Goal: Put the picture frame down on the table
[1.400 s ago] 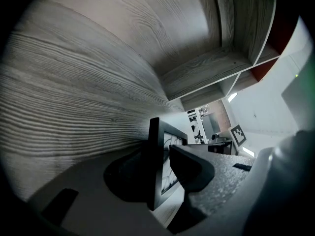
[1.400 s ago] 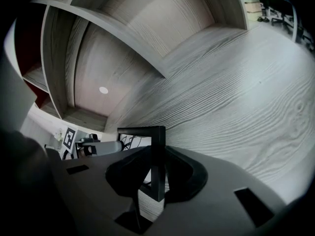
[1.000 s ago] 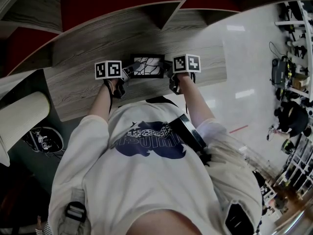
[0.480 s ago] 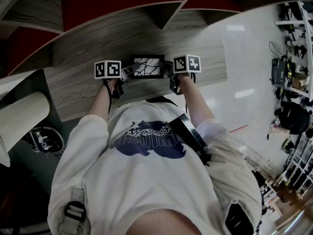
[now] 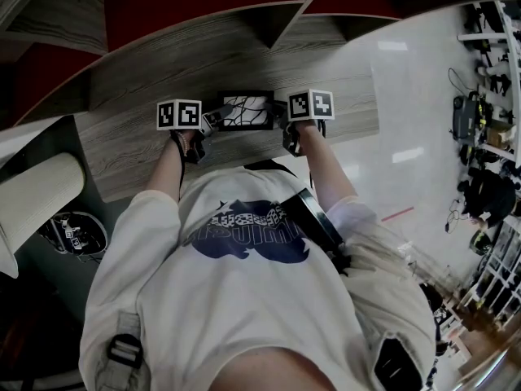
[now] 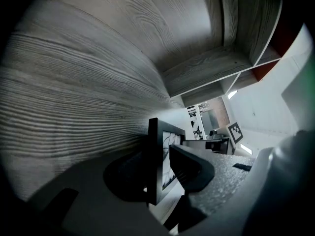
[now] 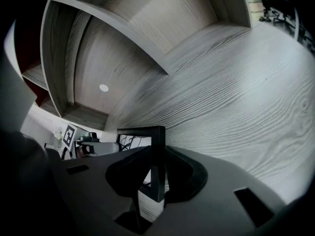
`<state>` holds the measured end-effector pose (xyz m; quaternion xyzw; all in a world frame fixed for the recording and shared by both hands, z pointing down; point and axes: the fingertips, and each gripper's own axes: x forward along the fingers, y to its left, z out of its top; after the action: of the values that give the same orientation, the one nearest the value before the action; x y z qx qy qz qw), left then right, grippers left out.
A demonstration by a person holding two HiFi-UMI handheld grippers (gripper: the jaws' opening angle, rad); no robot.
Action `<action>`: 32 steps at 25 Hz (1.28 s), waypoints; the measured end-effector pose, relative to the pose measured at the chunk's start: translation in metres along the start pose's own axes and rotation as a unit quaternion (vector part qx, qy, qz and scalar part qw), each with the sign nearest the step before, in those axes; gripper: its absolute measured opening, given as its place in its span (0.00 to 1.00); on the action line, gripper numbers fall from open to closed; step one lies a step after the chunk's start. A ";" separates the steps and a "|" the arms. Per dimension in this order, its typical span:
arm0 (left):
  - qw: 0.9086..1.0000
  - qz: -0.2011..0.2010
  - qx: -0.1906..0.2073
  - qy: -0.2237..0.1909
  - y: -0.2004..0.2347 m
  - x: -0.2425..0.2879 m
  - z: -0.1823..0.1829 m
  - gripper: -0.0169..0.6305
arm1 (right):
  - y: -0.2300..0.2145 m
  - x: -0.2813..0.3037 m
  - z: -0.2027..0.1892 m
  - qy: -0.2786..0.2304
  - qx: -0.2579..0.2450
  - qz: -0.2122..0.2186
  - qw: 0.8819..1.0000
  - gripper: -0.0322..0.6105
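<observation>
A black picture frame (image 5: 246, 111) with a white, dark-lined picture stands upright over the grey wooden table (image 5: 130, 149), held from both ends. My left gripper (image 5: 215, 120) is shut on its left side. In the left gripper view the frame's edge (image 6: 153, 161) sits between the two dark fingers (image 6: 193, 167). My right gripper (image 5: 280, 115) is shut on the right side. The right gripper view has that side bar (image 7: 158, 151) pinched in the jaws. Whether the frame's bottom edge touches the table I cannot tell.
Wooden shelf compartments (image 5: 269, 19) with red backs rise just behind the frame. The table ends at the right (image 5: 370, 96), with glossy floor (image 5: 415, 137) beyond it. A pale cushioned seat (image 5: 37, 198) stands at the lower left. The person's torso fills the near side.
</observation>
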<state>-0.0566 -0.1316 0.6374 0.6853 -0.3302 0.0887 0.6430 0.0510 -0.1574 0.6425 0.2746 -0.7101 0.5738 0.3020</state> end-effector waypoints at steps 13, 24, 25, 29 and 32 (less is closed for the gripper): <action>1.000 0.009 -0.008 -0.002 0.009 -0.007 -0.001 0.23 | -0.003 0.003 -0.001 0.001 0.000 -0.016 1.000 0.17; 1.000 0.029 0.000 -0.003 0.010 -0.006 -0.001 0.23 | -0.005 0.004 0.000 0.013 -0.011 -0.060 0.998 0.17; 1.000 0.030 -0.001 -0.004 0.010 -0.006 -0.001 0.23 | -0.006 0.004 0.000 0.015 -0.013 -0.065 0.998 0.17; 0.999 0.031 -0.003 -0.007 0.009 -0.007 0.000 0.23 | -0.006 0.004 0.000 0.023 -0.012 -0.083 0.996 0.17; 0.999 0.030 -0.007 -0.010 0.011 -0.007 0.000 0.23 | -0.006 0.004 0.001 0.029 -0.011 -0.093 0.995 0.18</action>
<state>-0.0682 -0.1288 0.6422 0.6715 -0.3577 0.0983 0.6414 0.0522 -0.1594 0.6494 0.3196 -0.6790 0.5426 0.3775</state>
